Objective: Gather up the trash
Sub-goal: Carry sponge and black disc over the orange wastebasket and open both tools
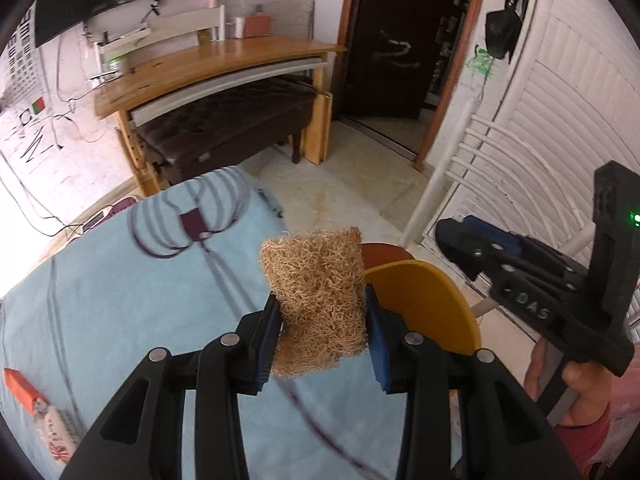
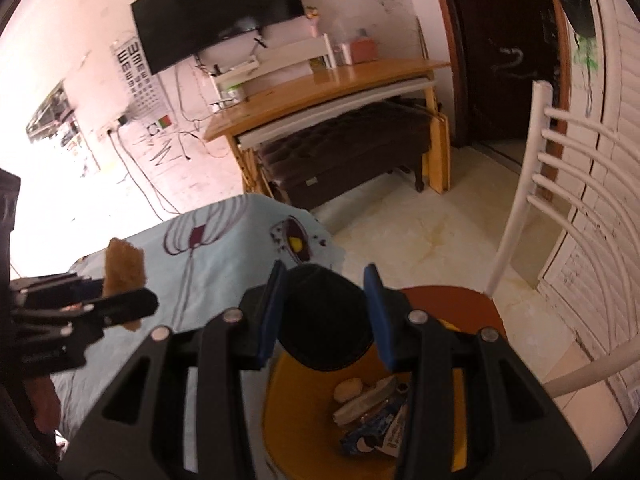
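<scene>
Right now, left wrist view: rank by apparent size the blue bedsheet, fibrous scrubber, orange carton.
1. blue bedsheet
2. fibrous scrubber, clamped in the left gripper, so nearness to the camera inflates it
3. orange carton, cut by the frame edge

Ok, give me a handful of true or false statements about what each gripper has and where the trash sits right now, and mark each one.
1. The left gripper holds a tan fibrous scrub pad. True.
2. The right gripper is empty. False: a black dome-shaped object sits between its blue pads.
3. The yellow bin already holds wrappers. True.
4. The table has a red cloth. False: the tablecloth is light blue.
5. An orange carton lies on the tablecloth. True.
</scene>
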The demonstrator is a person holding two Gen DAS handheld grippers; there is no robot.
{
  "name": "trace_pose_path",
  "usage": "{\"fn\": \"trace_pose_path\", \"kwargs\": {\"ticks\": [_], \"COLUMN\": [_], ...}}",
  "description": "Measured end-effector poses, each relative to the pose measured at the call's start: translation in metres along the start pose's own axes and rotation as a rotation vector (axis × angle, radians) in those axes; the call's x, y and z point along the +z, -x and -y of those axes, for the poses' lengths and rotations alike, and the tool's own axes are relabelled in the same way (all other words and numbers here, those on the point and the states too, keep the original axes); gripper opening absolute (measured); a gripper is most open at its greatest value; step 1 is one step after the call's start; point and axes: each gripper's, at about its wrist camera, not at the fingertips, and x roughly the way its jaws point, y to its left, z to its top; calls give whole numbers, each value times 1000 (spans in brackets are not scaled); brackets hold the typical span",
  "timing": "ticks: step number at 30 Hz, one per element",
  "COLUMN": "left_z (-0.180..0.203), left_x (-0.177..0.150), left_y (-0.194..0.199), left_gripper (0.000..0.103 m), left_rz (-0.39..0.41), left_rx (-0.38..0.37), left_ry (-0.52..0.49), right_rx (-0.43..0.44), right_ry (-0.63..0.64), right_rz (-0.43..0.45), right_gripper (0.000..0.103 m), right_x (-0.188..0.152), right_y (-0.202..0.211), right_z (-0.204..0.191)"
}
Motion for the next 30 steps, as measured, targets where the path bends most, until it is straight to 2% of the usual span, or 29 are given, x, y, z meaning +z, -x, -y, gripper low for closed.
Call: {"fn": "trace_pose_path", "kwargs": {"ticks": [3,7,13,16,19,20,21,22,25,30], "left_z": [13,25,37,42,47,48,50,52,59,66], "left_x": [0,4,2,1,2,2,3,3,4,-2], "left_y": [-11,-29,-46,-53,-58,-59,-60,-61,-60,-56], "left_gripper": [35,35,35,36,38,39,45,57,76,77], "left_rz": [-17,-51,-83,-106,-126,-127,-126,-127,-119,-98], "left_rx": [-12,-20,-31,-60,-97,-107,-117,-129,-152,-121], "left_ry": [-3,-5,-14,-5,7,8,11,15,2,-41], "right_rx": [-16,-33,-22,-27,-44,-46,-46,-48,-37,-27], "right_ry": [-10,-41,-88,-106,-142,-153,-163,-178,-201,-190], "right_rz": [-43,-57,-59,-54,-29,-22,-15,-5,9,13], "right_gripper": [40,42,49,55,55,55,55,55,56,59], "right_x": [-3,-5,-7,-6,-5,-5,-5,-4,-4,-3], "right_y": [-13,-19,-21,-20,-14,-11,-9,-6,-2,-2], "right_z": [12,25,37,45,59,62,65,70,77,72]}}
